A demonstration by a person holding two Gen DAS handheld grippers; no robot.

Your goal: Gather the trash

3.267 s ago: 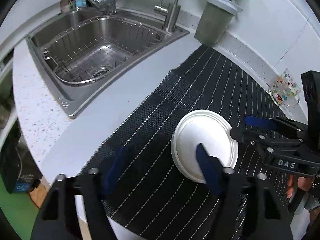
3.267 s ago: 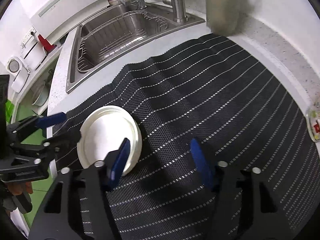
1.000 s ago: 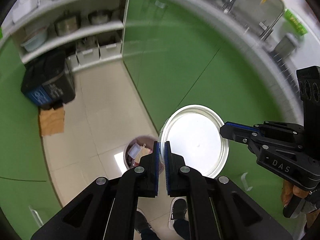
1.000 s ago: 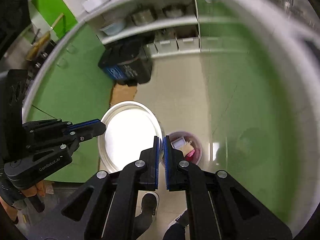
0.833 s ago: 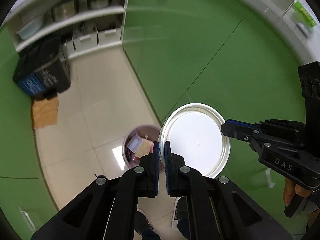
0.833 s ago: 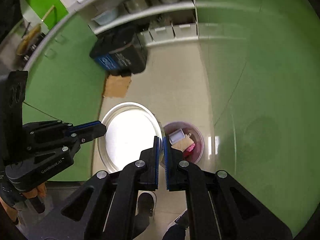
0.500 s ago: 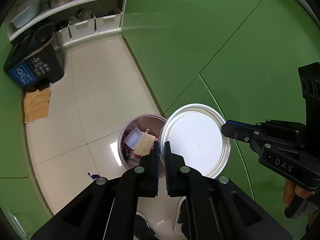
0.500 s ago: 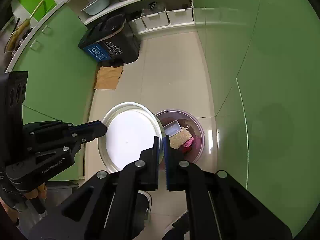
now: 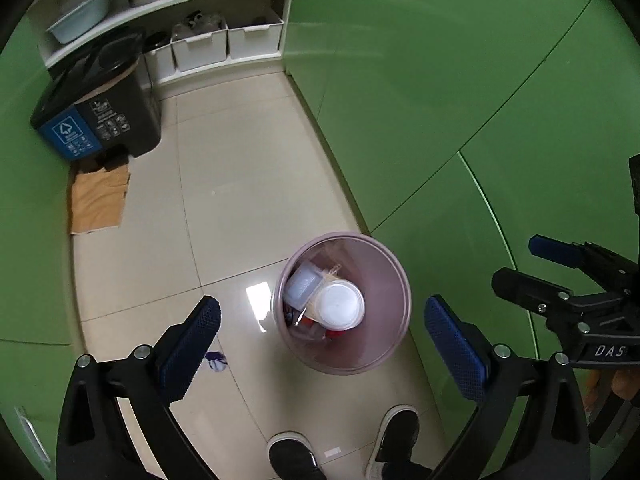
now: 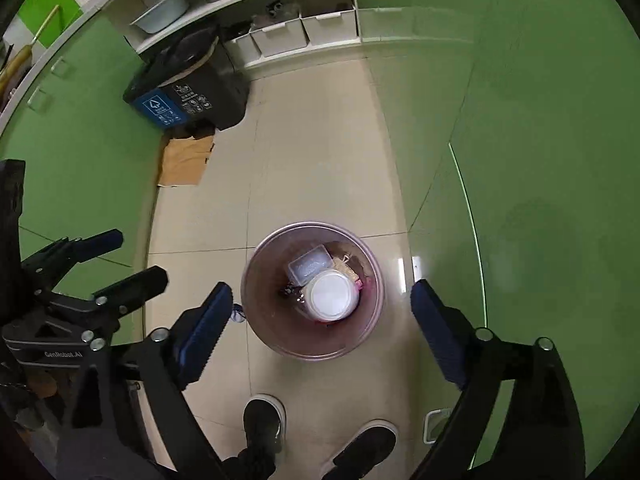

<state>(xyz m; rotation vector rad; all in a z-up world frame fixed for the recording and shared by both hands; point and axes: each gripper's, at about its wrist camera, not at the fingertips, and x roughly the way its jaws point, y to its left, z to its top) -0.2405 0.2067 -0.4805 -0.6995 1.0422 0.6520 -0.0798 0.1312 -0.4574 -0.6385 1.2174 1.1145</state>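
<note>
Both the left gripper (image 9: pixel 320 344) and the right gripper (image 10: pixel 322 326) hang with fingers spread wide and empty above the pink bin (image 9: pixel 396 280) on the floor, since the white lid (image 9: pixel 340 306) lies inside among other trash.

We have released the white lid (image 9: pixel 339 305): half a second ago both hand-held grippers pinched its rim above the pink bin (image 9: pixel 386 280), and it now lies inside on the other trash. The left hand-held gripper (image 9: pixel 320 346) and right hand-held gripper (image 10: pixel 322 326) have gone from closed to wide apart.
</note>
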